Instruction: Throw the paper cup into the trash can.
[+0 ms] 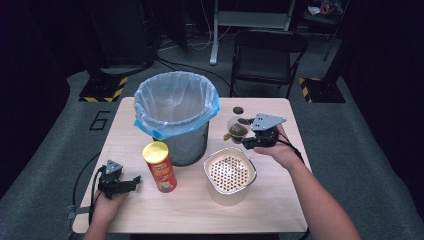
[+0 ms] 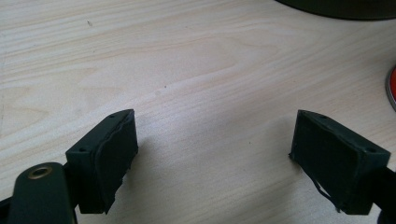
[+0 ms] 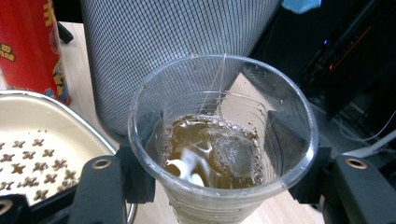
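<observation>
Right tool (image 3: 219, 186) clamped on clear cup (image 3: 223, 140), cup upright between pads; left tool (image 2: 215, 158) released, empty.

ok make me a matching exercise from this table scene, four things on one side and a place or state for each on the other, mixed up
Things:
1. clear plastic cup
2. red chip can
3. mesh bin
4. left gripper

Places or states:
a. lined with a blue bag
b. open over bare wood
c. holds brown liquid, clamped in the right gripper
d. stands upright with a yellow lid, in front of the bin

Pairs: 1-c, 2-d, 3-a, 4-b
</observation>
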The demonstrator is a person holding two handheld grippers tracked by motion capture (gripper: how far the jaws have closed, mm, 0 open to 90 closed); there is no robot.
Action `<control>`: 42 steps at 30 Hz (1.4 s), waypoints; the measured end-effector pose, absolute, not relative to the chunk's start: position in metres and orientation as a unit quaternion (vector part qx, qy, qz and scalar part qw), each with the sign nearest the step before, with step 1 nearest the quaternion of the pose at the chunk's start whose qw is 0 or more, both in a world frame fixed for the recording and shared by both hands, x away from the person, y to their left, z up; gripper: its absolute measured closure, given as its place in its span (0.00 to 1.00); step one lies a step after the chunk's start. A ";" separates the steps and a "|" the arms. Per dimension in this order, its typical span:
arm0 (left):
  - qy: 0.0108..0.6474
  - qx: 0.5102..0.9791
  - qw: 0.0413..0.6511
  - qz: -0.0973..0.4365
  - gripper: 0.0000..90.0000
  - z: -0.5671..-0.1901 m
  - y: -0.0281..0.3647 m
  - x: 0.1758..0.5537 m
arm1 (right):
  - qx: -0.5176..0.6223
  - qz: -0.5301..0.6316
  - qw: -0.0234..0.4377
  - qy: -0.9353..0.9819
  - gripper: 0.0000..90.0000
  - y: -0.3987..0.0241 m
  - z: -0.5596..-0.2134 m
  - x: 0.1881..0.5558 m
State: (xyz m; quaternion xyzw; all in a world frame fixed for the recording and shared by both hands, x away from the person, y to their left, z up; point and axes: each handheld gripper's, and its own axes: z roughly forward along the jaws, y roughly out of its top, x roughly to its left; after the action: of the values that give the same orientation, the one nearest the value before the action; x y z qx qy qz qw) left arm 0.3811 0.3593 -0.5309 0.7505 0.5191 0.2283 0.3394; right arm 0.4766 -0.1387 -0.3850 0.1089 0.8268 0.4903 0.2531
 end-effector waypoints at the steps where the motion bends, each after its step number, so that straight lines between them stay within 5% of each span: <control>1: 0.519 0.751 0.339 0.228 0.16 -0.531 0.359 0.381 | 0.105 0.493 0.256 0.825 0.42 -0.138 -0.385 0.476; 29: 0.520 0.750 0.341 0.225 0.16 -0.531 0.359 0.380 | 0.032 0.453 0.333 0.827 0.42 -0.136 -0.383 0.458; 42: 0.517 0.753 0.339 0.226 0.16 -0.531 0.359 0.379 | -0.046 0.375 0.428 0.821 0.44 -0.127 -0.391 0.432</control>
State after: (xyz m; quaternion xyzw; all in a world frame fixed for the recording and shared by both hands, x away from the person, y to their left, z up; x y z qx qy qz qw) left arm 0.3793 0.3594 -0.5307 0.7526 0.5170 0.2261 0.3393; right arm 0.4320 -0.1275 -0.3909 -0.0456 0.8210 0.3752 0.4280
